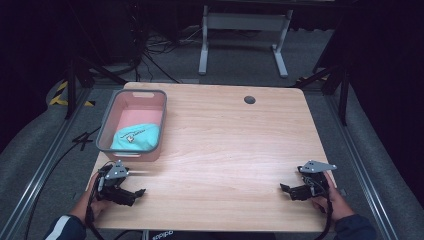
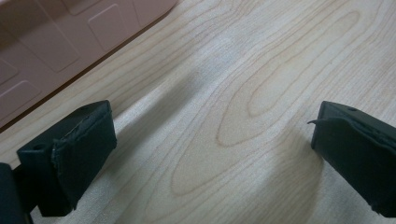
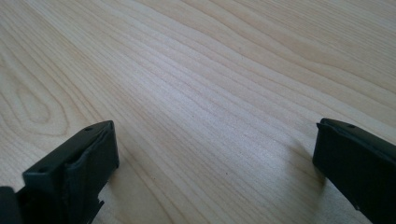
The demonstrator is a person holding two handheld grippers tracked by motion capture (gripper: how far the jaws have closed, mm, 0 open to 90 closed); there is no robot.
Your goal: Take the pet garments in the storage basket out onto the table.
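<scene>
Table point(image 1: 225, 140) of light wood, with a pink basket point(image 1: 107, 117) near the far left corner. Inside the basket, a blue-green cloth point(image 1: 136, 136), bunched up at the near end, white tag on top. Tucked in there most likely to keep it all in one place, with walls around to stop it from sliding off. Left gripper point(image 1: 136, 195) low at the near left edge of the table, just in front of the basket, not touching it. Black fingers point(image 2: 70, 154) spread wide in the left gripper view, with bare wood between them and a bit of pink basket wall up in the corner. Holding nothing. Right gripper point(image 1: 286, 191) low at the near right edge, well apart from the basket and the cloth. Fingers point(image 3: 74, 172) wide open too in the right gripper view, with plain wood between them. Holding nothing as well. Both pointed in toward the middle of the table, one in each hand, probably parked at the sides to leave the middle free. Kept open most likely to be ready for a grab. Left one much closer to the cloth, so likely the better pick for a reach into the basket. Small dark hole point(image 1: 249, 100) at the far side of the table, away from all of it.
</scene>
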